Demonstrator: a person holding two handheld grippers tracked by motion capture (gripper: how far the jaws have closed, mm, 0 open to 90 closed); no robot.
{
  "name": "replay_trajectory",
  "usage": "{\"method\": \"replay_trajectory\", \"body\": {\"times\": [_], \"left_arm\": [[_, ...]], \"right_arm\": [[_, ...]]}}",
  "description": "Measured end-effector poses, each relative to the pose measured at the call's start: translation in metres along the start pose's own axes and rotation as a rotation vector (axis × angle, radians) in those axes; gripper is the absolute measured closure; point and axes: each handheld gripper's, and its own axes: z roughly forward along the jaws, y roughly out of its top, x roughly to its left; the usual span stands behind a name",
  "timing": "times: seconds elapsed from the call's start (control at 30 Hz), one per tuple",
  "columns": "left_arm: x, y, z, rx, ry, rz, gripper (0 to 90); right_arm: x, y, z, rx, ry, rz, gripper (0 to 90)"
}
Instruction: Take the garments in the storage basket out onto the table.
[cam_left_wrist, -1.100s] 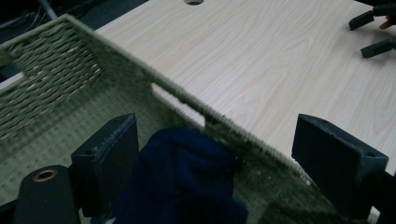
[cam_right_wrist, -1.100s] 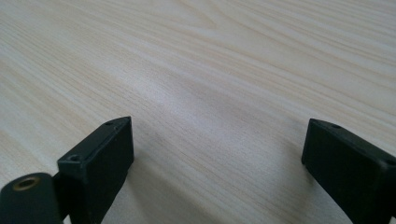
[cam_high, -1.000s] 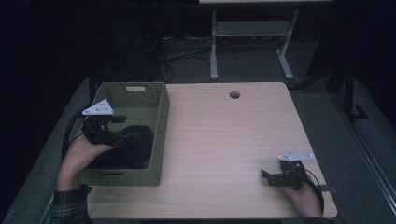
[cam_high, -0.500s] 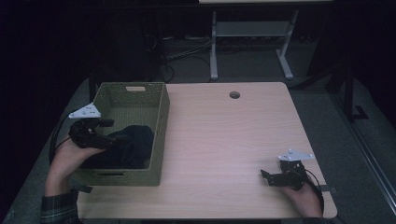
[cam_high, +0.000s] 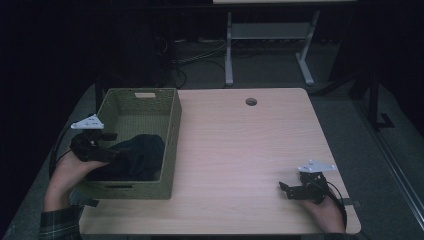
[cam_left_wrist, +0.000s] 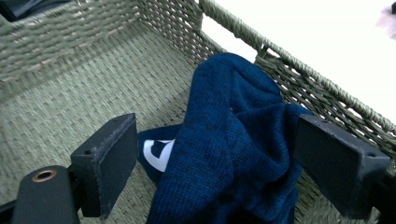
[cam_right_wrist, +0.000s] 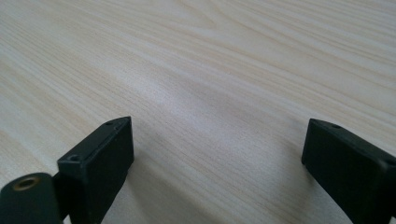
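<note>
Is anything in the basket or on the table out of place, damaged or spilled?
Nothing stands out. The dark blue knitted cloth lies bunched in the woven basket, with the open left gripper around it. The right gripper is open over the bare table.

Left tool showing black body, grey three-cornered plate, trailing cable; right tool matching. Jaws showing brass-ringed screw holes. Person wearing plaid sleeve.

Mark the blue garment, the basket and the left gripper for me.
blue garment (cam_left_wrist: 233, 140), left gripper view, on its knitted fold.
basket (cam_high: 172, 120), high view, on its right rim.
left gripper (cam_high: 107, 145), high view, between its open jaws.
</note>
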Motion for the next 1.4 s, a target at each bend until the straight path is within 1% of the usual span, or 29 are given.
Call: {"method": "replay_trajectory", "body": {"times": [0.1,0.13,0.2,0.23,0.27,0.33,0.4,0.43,0.53,0.63,0.7,0.73,0.77,0.83,0.87,0.9,0.93,0.97,1.0,1.03,1.07,1.13,1.17,1.3,1.37,1.4], "left_arm": [[0.000,0.000,0.003,0.013,-0.007,-0.005,14.0],[0.000,-0.001,0.006,0.034,-0.008,-0.007,14.0],[0.001,-0.003,0.008,0.059,-0.008,-0.008,14.0],[0.001,-0.003,0.008,0.059,-0.008,-0.008,14.0],[0.002,-0.004,0.010,0.073,-0.012,-0.013,14.0],[0.003,-0.005,0.011,0.074,-0.013,-0.016,14.0],[0.003,-0.007,0.013,0.102,-0.015,-0.015,14.1],[0.003,-0.007,0.013,0.102,-0.015,-0.015,14.1],[0.004,-0.008,0.018,0.143,-0.026,-0.012,14.8],[0.004,-0.010,0.022,0.185,-0.026,-0.008,14.8],[0.005,-0.011,0.025,0.198,-0.026,-0.007,14.8],[0.006,-0.012,0.027,0.213,-0.029,-0.009,14.8],[0.006,-0.012,0.027,0.213,-0.029,-0.009,14.8],[0.006,-0.013,0.029,0.225,-0.030,-0.017,14.8],[0.007,-0.013,0.031,0.243,-0.033,-0.019,14.8],[0.007,-0.013,0.031,0.243,-0.033,-0.019,14.8],[0.007,-0.014,0.033,0.255,-0.038,-0.030,15.4],[0.007,-0.014,0.033,0.255,-0.038,-0.030,18.9],[0.007,-0.015,0.034,0.264,-0.055,-0.029,22.3],[0.007,-0.015,0.034,0.264,-0.055,-0.029,25.0],[0.007,-0.015,0.034,0.274,-0.068,-0.023,25.0],[0.007,-0.014,0.034,0.286,-0.090,-0.020,34.2],[0.006,-0.014,0.034,0.289,-0.100,-0.021,42.6],[0.006,-0.014,0.033,0.299,-0.101,-0.023,54.7],[0.007,-0.014,0.032,0.300,-0.099,-0.015,60.3],[0.008,-0.013,0.032,0.299,-0.097,-0.025,62.7]], "right_arm": [[0.000,0.000,0.000,0.000,0.000,0.000,8.8],[0.000,0.000,0.000,0.000,0.000,0.000,8.8],[0.000,0.000,0.000,0.000,0.000,0.000,8.8],[0.000,0.000,0.000,0.000,0.000,0.000,8.8],[0.000,0.000,0.000,0.000,0.000,0.000,8.8],[0.000,0.000,0.000,0.000,0.000,0.000,8.9],[0.000,0.000,0.000,0.000,0.000,0.000,8.8],[0.000,0.000,0.000,0.000,0.000,0.000,8.8],[0.000,0.000,0.000,0.000,0.000,0.000,8.9],[0.000,0.000,0.000,0.000,0.000,0.000,8.8],[0.000,0.000,0.000,0.000,0.000,0.000,8.9],[0.000,0.000,0.000,0.000,0.000,0.000,8.8],[0.000,0.000,0.000,0.000,0.000,0.000,8.8],[0.000,0.000,0.000,0.000,0.000,0.000,8.8],[0.000,0.000,0.000,0.000,0.000,0.000,8.8],[0.000,0.000,0.000,0.000,0.000,0.000,8.8],[0.000,0.000,0.000,-0.001,0.000,0.000,8.8],[0.000,0.000,0.000,-0.001,0.000,0.000,8.8],[0.000,0.000,0.000,0.000,0.000,0.000,8.8],[0.000,0.000,0.000,0.000,0.000,0.000,8.8],[0.000,0.000,0.000,0.000,0.000,0.000,8.8],[0.000,0.000,0.000,0.000,0.000,0.000,8.9],[0.000,0.000,0.000,0.000,0.000,0.000,8.8],[0.000,0.000,0.000,0.000,0.000,0.000,8.8],[0.000,0.000,0.000,0.000,0.000,0.000,8.8],[0.000,0.000,0.000,0.000,0.000,0.000,8.8]]}}
